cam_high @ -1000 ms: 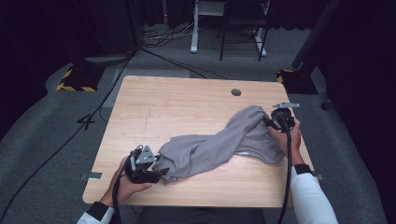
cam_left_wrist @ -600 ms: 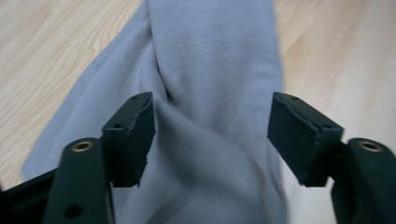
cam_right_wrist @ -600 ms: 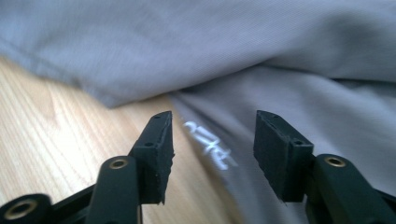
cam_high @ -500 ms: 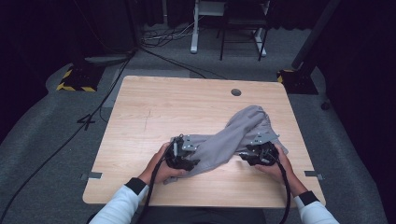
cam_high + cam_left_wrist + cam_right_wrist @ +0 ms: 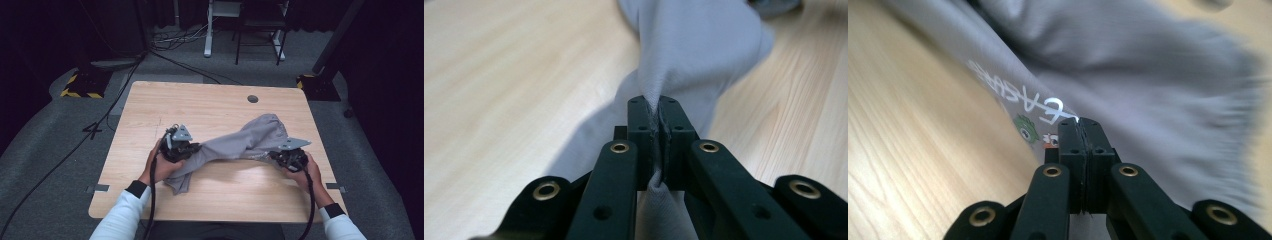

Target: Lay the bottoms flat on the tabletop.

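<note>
Jaws of the left gripper (image 5: 658, 131) have just closed on a pinch of the grey shirt (image 5: 239, 145) lying across the table (image 5: 210, 107). The right gripper (image 5: 1081, 145) has clamped too, seemingly on an edge; so thin a bite may slip when pulled.

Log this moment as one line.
left gripper: shut on shirt | right gripper: shut on shirt | shirt: bunched, stretched between grippers over table

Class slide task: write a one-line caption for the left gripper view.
Left hand-held gripper shut on a bunched fold of grey cloth above the wooden table.
</note>
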`<state>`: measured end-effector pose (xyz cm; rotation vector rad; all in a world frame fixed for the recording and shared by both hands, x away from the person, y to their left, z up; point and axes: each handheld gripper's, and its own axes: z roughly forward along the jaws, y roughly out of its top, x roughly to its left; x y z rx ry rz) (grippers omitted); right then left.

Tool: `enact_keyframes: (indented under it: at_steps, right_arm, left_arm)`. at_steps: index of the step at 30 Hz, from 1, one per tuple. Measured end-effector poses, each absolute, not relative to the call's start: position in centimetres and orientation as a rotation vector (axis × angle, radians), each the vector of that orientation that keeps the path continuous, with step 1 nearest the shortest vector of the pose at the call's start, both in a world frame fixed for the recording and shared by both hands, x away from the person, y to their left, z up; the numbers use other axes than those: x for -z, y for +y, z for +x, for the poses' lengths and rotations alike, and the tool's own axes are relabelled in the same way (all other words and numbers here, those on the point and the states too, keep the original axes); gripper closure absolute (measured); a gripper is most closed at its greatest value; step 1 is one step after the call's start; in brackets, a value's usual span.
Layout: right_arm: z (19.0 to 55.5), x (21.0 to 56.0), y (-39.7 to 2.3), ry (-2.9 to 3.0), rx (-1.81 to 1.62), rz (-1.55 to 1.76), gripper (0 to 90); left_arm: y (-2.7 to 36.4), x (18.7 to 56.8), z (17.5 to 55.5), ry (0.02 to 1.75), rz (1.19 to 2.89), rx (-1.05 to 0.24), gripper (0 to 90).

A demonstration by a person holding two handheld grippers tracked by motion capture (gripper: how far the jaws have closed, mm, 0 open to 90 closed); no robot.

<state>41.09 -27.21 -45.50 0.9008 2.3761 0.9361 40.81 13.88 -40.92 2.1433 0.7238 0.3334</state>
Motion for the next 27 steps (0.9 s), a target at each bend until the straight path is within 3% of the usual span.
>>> enact_keyframes:
  at_steps: [3, 7, 11, 13, 15, 16, 17, 18, 23, 27]
  right_arm:
    - [41.0, 43.6, -28.9, 2.285, -0.982, 0.944, 88.9]
    - [42.0, 42.0, -31.4, 2.154, -0.999, 1.053, 88.9]
    - [44.3, 42.1, -32.8, 2.096, -0.995, 1.152, 88.8]
    - [44.8, 42.2, -32.9, 2.092, -0.995, 1.169, 88.6]
    - [46.3, 43.1, -32.6, 2.043, -0.947, 1.212, 74.9]
    - [46.3, 43.1, -32.6, 2.043, -0.947, 1.212, 74.9]
    - [46.7, 43.7, -32.0, 2.054, -0.929, 1.229, 59.7]
    - [46.7, 43.8, -31.7, 2.06, -0.925, 1.229, 54.4]
    - [44.3, 43.9, -30.1, 2.166, -1.038, 1.125, 48.9]
    - [42.0, 44.2, -28.3, 2.273, -1.104, 1.026, 45.7]
  left_arm:
    - [15.4, 39.6, 41.3, 0.75, 2.084, -0.325, 86.3]
    - [17.6, 39.5, 42.7, 0.849, 2.143, -0.455, 86.4]
    - [19.1, 41.2, 44.4, 0.92, 2.149, -0.387, 85.4]
    - [19.2, 41.9, 44.7, 0.94, 2.162, -0.383, 80.6]
    - [19.0, 43.9, 45.2, 0.97, 2.241, -0.388, 73.4]
    - [19.0, 43.9, 45.2, 0.97, 2.241, -0.388, 69.3]
    - [18.9, 44.6, 45.0, 0.979, 2.273, -0.384, 69.2]
    - [19.0, 44.9, 44.8, 0.963, 2.275, -0.361, 69.3]
    - [19.5, 46.1, 43.3, 0.923, 2.285, -0.324, 76.0]
    - [19.6, 47.4, 42.3, 0.92, 2.31, -0.269, 76.1]
